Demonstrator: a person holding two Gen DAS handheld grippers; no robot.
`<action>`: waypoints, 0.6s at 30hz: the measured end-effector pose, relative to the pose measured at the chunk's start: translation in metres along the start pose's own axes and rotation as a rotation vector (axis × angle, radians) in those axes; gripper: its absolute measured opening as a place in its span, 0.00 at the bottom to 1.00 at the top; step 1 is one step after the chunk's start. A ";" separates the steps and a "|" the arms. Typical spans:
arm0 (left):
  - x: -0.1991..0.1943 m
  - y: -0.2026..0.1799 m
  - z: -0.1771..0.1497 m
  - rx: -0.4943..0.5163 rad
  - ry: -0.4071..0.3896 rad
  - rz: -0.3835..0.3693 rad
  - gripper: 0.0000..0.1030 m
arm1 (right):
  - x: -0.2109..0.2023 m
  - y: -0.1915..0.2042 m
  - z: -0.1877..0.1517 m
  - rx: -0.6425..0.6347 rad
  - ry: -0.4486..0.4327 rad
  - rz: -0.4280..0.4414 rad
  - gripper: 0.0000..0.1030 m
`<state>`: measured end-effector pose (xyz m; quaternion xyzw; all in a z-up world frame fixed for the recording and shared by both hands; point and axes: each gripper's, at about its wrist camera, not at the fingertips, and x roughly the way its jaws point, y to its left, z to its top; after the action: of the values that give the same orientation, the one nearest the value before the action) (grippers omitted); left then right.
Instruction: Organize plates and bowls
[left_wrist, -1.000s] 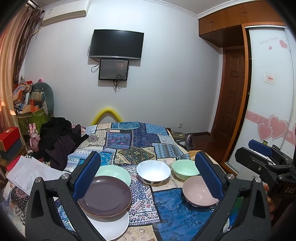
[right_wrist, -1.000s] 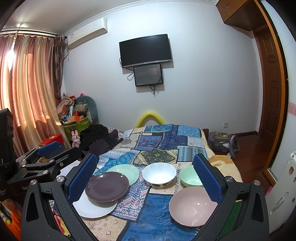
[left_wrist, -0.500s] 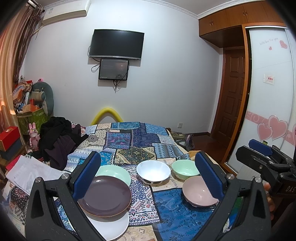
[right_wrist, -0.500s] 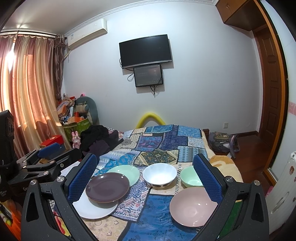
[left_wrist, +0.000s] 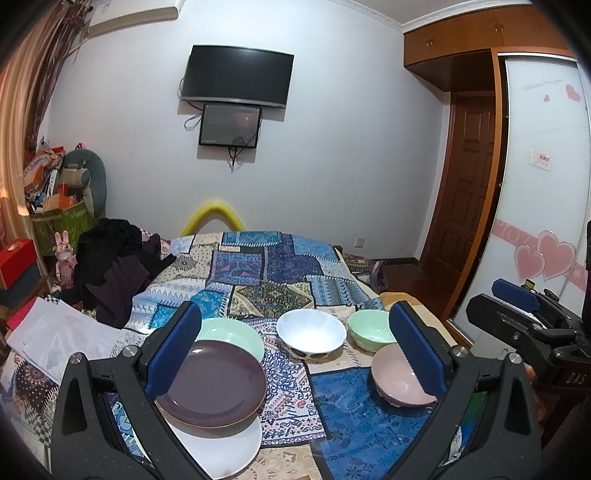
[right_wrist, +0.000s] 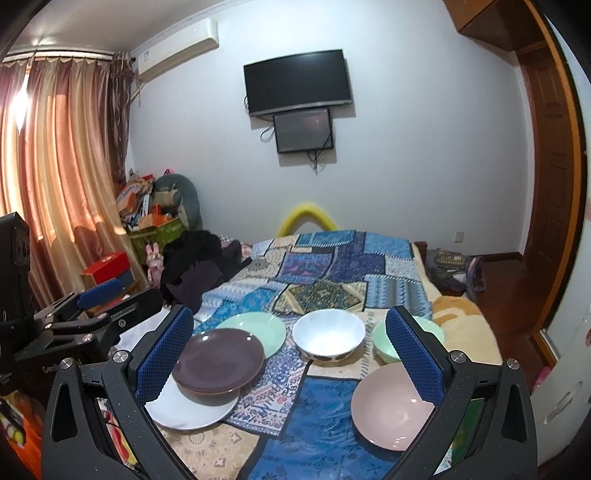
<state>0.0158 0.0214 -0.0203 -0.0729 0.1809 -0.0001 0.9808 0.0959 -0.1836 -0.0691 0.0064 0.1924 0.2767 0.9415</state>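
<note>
Left claw gaping, ribbed blue pads, round glossy purple plate

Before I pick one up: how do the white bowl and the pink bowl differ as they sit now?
The white bowl is white with dark spots on its outer wall; the pink bowl is plain pink. The white bowl sits farther back, in the middle between the green plate and the green bowl; the pink bowl sits nearest, on the blue patch at right. Both stand upright, empty and apart from other dishes.
</note>
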 end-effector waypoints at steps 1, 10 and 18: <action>0.002 0.003 0.000 -0.005 0.004 0.000 1.00 | 0.004 0.001 -0.001 -0.002 0.008 0.002 1.00; 0.031 0.048 -0.015 -0.050 0.066 0.029 1.00 | 0.055 0.007 -0.018 -0.003 0.125 0.032 1.00; 0.064 0.099 -0.036 -0.077 0.174 0.060 0.91 | 0.100 0.016 -0.034 0.000 0.228 0.069 0.93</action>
<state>0.0600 0.1126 -0.0900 -0.1046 0.2675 0.0297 0.9574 0.1525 -0.1213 -0.1350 -0.0187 0.2979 0.3077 0.9035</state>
